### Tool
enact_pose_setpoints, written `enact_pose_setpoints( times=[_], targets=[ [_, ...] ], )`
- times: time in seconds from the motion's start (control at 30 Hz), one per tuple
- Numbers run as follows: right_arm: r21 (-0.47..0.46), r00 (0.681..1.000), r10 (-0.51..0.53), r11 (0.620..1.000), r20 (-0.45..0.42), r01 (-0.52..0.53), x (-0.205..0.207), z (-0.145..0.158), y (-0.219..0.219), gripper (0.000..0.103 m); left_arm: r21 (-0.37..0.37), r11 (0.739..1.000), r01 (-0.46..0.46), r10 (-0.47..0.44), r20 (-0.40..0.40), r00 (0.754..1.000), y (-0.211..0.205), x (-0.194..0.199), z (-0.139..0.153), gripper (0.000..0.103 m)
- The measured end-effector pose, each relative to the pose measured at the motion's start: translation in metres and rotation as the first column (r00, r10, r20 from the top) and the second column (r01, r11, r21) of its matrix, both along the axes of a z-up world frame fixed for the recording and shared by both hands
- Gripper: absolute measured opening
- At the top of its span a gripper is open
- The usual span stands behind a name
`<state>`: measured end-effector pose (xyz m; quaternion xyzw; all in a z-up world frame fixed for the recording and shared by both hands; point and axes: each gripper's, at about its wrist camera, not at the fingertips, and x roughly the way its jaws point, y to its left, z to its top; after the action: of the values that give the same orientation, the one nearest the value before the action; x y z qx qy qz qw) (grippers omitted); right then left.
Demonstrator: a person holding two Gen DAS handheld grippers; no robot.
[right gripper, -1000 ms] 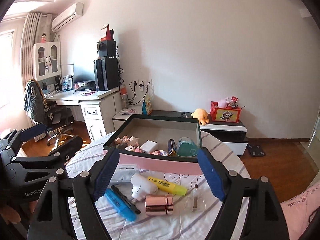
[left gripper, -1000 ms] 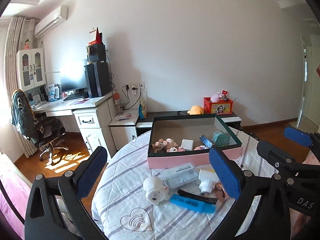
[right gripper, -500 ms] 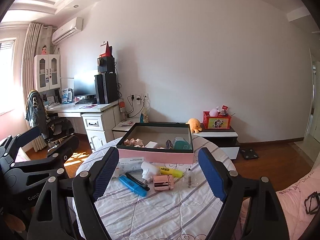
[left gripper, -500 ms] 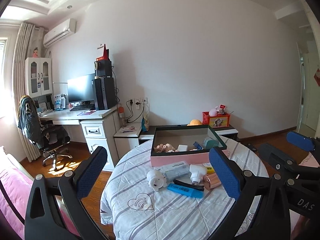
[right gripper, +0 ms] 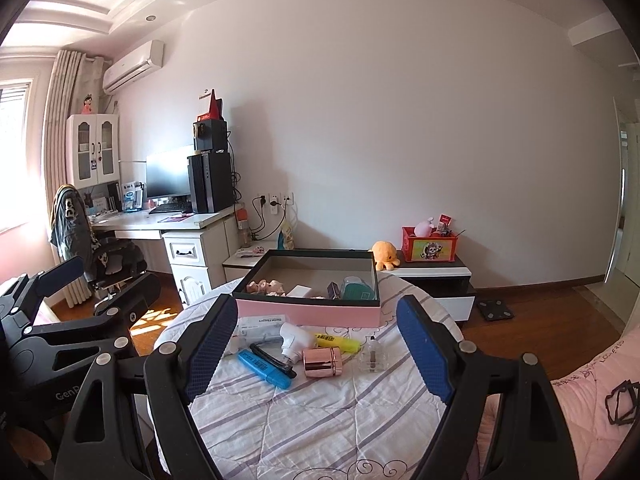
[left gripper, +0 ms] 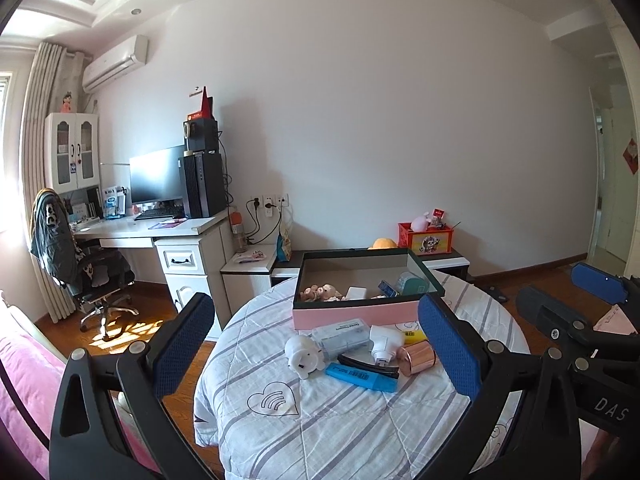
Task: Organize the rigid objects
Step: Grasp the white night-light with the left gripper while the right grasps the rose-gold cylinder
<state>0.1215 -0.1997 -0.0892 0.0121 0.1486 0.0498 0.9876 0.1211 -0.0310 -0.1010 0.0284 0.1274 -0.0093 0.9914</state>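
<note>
On the left, the left gripper (left gripper: 316, 344) with its blue-padded black fingers hangs above the near edge of the round table under a striped white quilt (left gripper: 360, 420), jaws spread wide with nothing between them. Farther in on the quilt lie the loose things, all clear of both claws: a small white pig-shaped figure (left gripper: 304, 354), touching a clear plastic packet with a white label (left gripper: 342, 334) behind it, then a flat blue marker pen (left gripper: 360, 376) with a black clip (left gripper: 366, 363) laid along it. Next comes a white plastic nozzle-shaped device (left gripper: 384, 342), a yellow highlighter (right gripper: 338, 341) behind it, and a shiny rose-gold metal cylinder (right gripper: 322, 362) on its side. A small clear glass bottle (right gripper: 373, 356) stands just right of that. Behind them all sits the open pink cardboard box with a dark green rim (right gripper: 308, 312), already holding small toys and a teal tub. On the right, the right gripper (right gripper: 318, 354) is likewise spread apart and empty.
</note>
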Motion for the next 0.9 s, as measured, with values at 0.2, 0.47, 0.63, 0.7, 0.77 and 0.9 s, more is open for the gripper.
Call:
enact_pose_setpoints(
  times=[0.2,0.47,0.63,0.7,0.77,0.9],
  targets=[
    [-0.005,0.997,0.008,1.0,-0.072,-0.009,0.023,-0.024,0.001,0.084,-0.026,0.999,0.027,-0.03,-0.108,0.994,0.006,0.032,-0.034,0.103],
    [-0.014,0.964,0.022,1.0,-0.264,-0.026,0.08,-0.092,0.001,0.084,-0.067,0.997,0.037,-0.057,-0.332,0.941,0.017,0.091,-0.101,0.103],
    [0.0,0.939,0.014,1.0,-0.342,-0.015,0.112,-0.122,-0.008,0.084,-0.054,0.999,0.0,-0.022,-0.413,0.91,0.029,0.125,-0.132,0.103],
    [0.003,0.931,0.006,1.0,-0.364,-0.005,0.122,-0.13,-0.013,0.084,-0.056,0.998,-0.019,-0.007,-0.433,0.901,0.036,0.138,-0.139,0.103],
    [0.007,0.926,0.001,1.0,-0.378,0.002,0.132,-0.136,-0.016,0.084,-0.053,0.998,-0.041,0.014,-0.442,0.897,0.042,0.152,-0.144,0.103],
    [0.009,0.914,-0.01,1.0,-0.405,0.015,0.151,-0.146,-0.022,0.084,-0.051,0.995,-0.082,0.047,-0.479,0.877,0.051,0.182,-0.151,0.103]
  ],
)
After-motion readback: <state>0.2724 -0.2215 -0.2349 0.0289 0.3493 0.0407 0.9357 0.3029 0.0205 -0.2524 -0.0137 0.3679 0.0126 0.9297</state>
